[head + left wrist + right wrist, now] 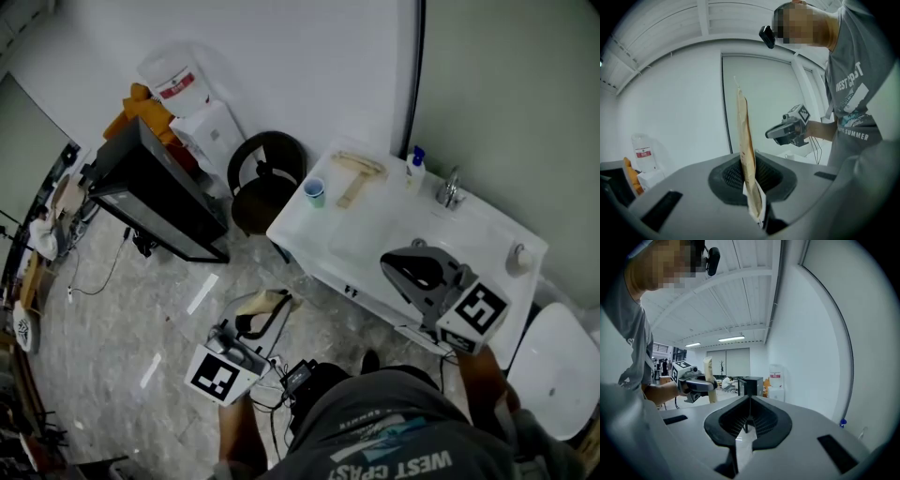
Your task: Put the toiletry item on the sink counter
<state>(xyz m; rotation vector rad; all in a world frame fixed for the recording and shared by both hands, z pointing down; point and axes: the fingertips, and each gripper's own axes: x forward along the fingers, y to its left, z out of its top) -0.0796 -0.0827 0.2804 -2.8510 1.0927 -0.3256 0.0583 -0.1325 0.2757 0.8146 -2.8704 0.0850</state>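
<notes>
A flat beige toiletry packet (746, 154) stands upright, pinched at its lower end by my left gripper (752, 190). In the head view that gripper (253, 325) hangs low over the floor, left of the white sink counter (375, 248), with the packet (267, 305) sticking out of it. My right gripper (401, 266) hovers above the counter's front half, jaws shut with nothing between them. In the right gripper view the shut jaws (747, 420) point across the room at the left gripper (693, 382) and the packet (708, 379).
On the counter stand a blue cup (315, 192), a wooden brush (358, 174), a pump bottle (415, 170) and the faucet (450, 190). A toilet (561, 370) is at the right. A round black bin (267, 180), a black cabinet (159, 199) and a water jug (173, 82) lie left.
</notes>
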